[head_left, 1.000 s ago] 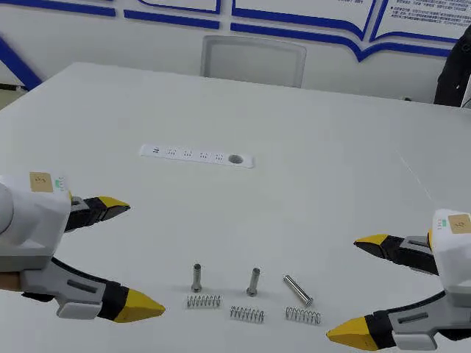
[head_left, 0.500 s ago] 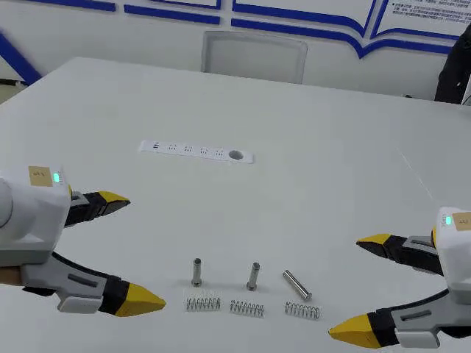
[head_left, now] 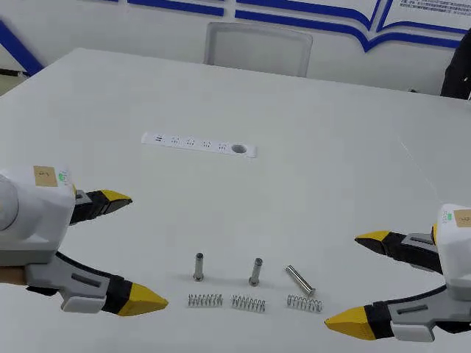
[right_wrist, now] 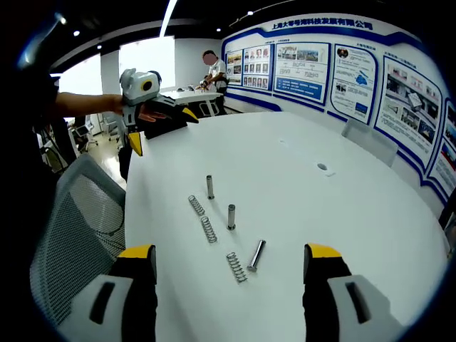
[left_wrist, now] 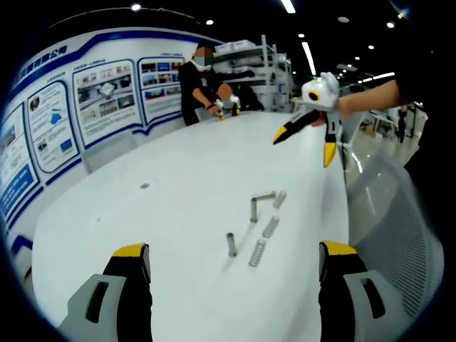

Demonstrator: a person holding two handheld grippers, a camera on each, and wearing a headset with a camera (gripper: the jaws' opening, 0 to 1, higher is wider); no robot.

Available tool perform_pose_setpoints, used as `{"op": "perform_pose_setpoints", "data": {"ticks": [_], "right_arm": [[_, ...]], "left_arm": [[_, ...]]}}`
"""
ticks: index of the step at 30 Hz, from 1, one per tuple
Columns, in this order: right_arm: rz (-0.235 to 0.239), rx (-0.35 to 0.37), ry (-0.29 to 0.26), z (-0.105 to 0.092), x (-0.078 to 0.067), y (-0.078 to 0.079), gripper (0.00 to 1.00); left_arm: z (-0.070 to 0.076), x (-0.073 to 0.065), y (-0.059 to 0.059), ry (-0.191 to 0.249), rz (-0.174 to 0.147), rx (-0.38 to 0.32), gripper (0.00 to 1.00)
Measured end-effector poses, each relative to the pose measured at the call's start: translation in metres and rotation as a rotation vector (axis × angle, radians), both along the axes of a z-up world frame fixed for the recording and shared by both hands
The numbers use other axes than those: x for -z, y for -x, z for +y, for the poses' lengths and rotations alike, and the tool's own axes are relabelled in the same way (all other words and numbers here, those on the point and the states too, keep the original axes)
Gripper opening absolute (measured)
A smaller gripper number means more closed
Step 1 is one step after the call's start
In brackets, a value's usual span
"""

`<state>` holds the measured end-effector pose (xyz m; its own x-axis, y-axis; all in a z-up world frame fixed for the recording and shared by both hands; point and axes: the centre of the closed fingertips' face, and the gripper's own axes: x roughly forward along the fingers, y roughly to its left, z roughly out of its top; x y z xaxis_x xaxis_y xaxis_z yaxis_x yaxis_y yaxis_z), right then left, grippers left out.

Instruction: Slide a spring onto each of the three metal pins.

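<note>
As left tongs (head_left: pixel 147 249) and right tongs (head_left: pixel 341 279) stay spread, springs (head_left: pixel 248 302) lie unmoved.

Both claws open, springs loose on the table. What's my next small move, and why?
Probably lower the left claw onto the left spring and pinch it. That claw is open and empty, the spring lies nearest it, and the left pin just behind stands upright. The right pin lies on its side, so leave it for later.

Illumination: bright, even, from ceiling strip lights (right_wrist: pixel 168 16).
Shadows: faint, short, soft-edged beside the pins (head_left: pixel 199 266).
Glare: mild sheen on the white table (head_left: pixel 316 176).
Focus: head view sharp.
Distortion: gripper views curve strongly toward the edges.
</note>
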<state>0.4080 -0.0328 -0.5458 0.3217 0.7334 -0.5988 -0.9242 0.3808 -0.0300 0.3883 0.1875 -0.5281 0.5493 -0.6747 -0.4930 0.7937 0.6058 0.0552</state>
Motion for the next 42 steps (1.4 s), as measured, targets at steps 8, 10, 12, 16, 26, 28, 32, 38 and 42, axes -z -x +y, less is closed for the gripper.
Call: {"op": "perform_pose_setpoints", "data": {"ticks": [8,10,12,16,26,28,32,38,42], "right_arm": [[0.024,0.011,-0.018,0.003,0.007,-0.004,0.77],[0.025,0.012,-0.012,0.003,0.009,-0.006,0.75],[0.037,0.024,-0.015,0.004,0.012,-0.008,0.73],[0.067,0.072,-0.044,0.008,0.018,-0.017,0.67],[0.083,0.063,-0.022,0.019,0.032,-0.029,0.58],[0.09,0.07,-0.015,0.02,0.037,-0.032,0.56],[0.103,0.088,-0.002,0.022,0.047,-0.039,0.51],[0.114,0.122,-0.001,0.025,0.057,-0.051,0.42],[0.129,0.149,-0.001,0.026,0.063,-0.057,0.35]], "left_arm": [[-0.003,0.002,0.001,0.017,0.01,0.002,1.0],[-0.004,0.004,0.001,0.02,0.015,0.001,1.0],[-0.005,0.004,0.001,0.034,0.022,-0.005,1.0],[-0.008,0.001,-0.001,0.071,0.022,-0.016,0.99],[0.003,0.006,-0.001,0.064,0.034,-0.033,0.98],[0.004,0.009,-0.001,0.063,0.039,-0.038,0.98],[0.004,0.013,0.001,0.062,0.05,-0.04,0.97],[0.005,0.019,0.002,0.06,0.063,-0.041,0.97],[0.005,0.023,0.002,0.061,0.07,-0.043,0.97]]}}
